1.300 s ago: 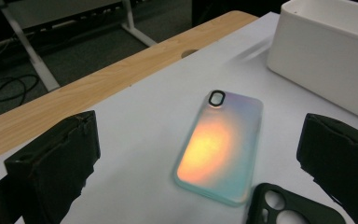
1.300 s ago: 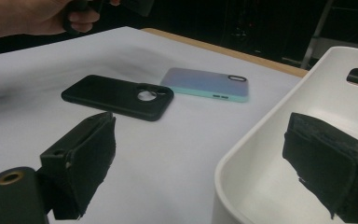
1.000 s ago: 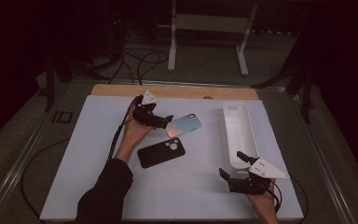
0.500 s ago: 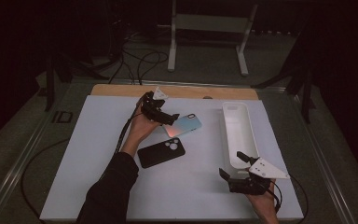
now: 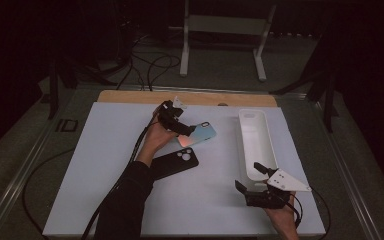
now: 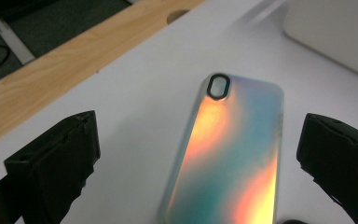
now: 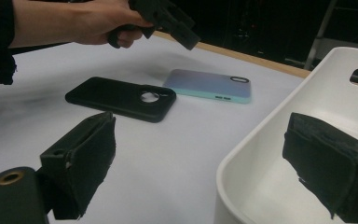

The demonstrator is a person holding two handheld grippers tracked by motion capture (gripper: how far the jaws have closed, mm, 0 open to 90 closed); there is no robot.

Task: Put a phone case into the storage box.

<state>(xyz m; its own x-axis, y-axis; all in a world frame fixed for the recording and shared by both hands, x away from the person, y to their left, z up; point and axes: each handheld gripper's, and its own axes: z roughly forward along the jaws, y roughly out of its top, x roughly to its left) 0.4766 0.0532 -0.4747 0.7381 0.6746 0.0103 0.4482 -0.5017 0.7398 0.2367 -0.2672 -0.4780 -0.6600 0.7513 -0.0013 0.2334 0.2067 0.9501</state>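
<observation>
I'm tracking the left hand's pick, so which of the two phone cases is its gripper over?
The iridescent case, lying between the open left gripper's jaws; the black case lies nearer the person.

Bare table [image 5: 105, 165] lies left; the black case [image 5: 172, 162] and white tray [image 5: 254, 142] flank the iridescent case [image 5: 197, 134].

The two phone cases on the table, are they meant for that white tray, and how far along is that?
Nothing looks done yet: the white tray holds no case. In hand: the left gripper hovers with open jaws over the iridescent case, which lies flat on the table. Left: gripping and moving it, then probably the black case, untouched beside it. The right gripper waits open by the tray's near end.
</observation>
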